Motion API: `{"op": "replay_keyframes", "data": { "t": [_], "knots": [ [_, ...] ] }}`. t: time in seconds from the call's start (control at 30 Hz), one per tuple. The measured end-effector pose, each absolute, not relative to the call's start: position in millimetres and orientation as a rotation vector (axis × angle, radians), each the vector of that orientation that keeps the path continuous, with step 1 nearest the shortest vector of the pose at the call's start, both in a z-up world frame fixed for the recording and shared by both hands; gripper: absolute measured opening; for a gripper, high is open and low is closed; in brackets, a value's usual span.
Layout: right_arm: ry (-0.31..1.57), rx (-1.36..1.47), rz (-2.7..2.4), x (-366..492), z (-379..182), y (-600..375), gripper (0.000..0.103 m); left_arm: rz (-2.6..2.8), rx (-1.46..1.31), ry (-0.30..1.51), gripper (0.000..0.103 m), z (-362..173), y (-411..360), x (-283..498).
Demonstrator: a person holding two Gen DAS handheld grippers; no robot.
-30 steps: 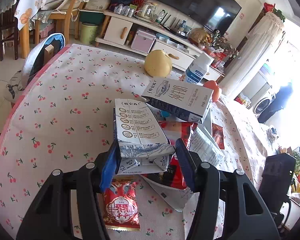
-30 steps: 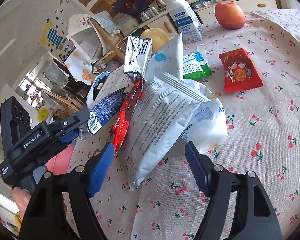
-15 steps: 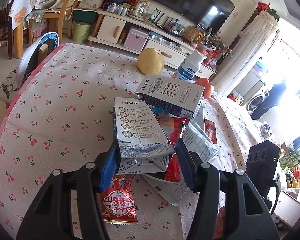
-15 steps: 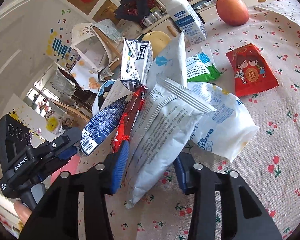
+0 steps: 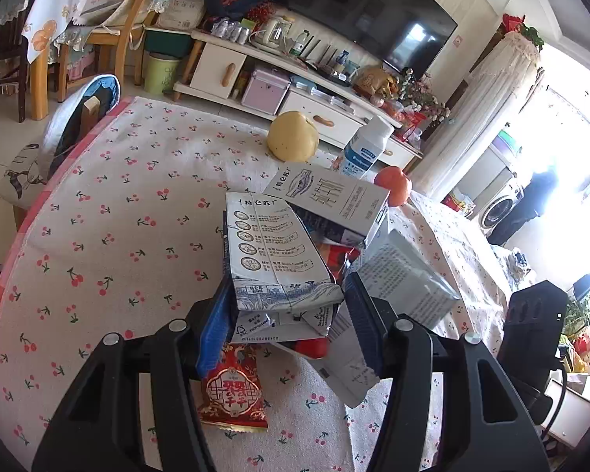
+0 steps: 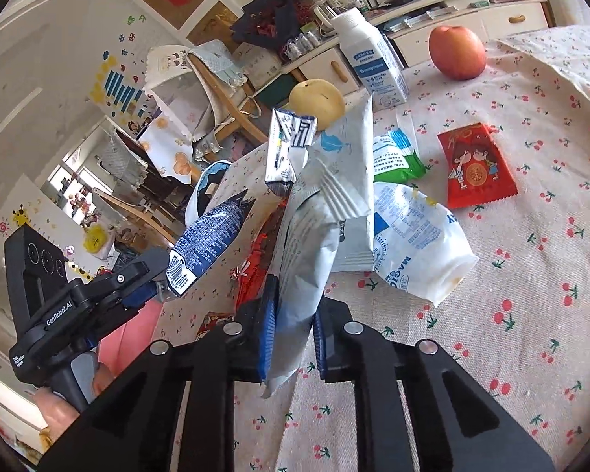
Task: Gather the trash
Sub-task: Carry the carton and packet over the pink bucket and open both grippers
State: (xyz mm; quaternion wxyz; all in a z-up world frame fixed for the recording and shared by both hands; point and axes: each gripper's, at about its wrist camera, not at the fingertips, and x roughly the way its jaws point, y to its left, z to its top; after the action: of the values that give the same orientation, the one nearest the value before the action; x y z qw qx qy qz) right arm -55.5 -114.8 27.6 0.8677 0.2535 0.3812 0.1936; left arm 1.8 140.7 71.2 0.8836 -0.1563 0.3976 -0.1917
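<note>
My left gripper [image 5: 289,324] is shut on a flattened blue and white milk carton [image 5: 271,259] and holds it above the cherry-print tablecloth [image 5: 110,228]. A second carton [image 5: 330,200] leans across its far end. My right gripper [image 6: 293,332] is shut on a white snack bag [image 6: 310,236] with small print, held upright. The same bag shows in the left wrist view [image 5: 405,279]. The left gripper [image 6: 137,287] with its carton [image 6: 208,240] shows in the right wrist view. A red wrapper [image 5: 232,391] lies under the left gripper.
On the cloth lie a white and blue bag [image 6: 417,244], a green wrapper [image 6: 397,157] and a red cartoon wrapper [image 6: 474,165]. A pear [image 5: 292,135], a milk bottle [image 6: 369,59] and an apple [image 6: 457,52] stand at the far edge. A chair [image 5: 78,118] is beside the table.
My right gripper has closed from wide open onto the white snack bag, which now stands upright. My left gripper keeps its hold on the carton and has barely moved.
</note>
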Motion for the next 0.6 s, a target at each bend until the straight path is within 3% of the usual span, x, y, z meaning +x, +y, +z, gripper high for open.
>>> {"op": "replay_keyframes", "data": {
  "t": [0.6],
  "knots": [
    [0.719, 0.391, 0.354, -96.8, 64.4, -106.6, 0.016, -0.328, -0.379, 0.737, 0.058, 83.6, 177.6, -54.7]
  ]
}}
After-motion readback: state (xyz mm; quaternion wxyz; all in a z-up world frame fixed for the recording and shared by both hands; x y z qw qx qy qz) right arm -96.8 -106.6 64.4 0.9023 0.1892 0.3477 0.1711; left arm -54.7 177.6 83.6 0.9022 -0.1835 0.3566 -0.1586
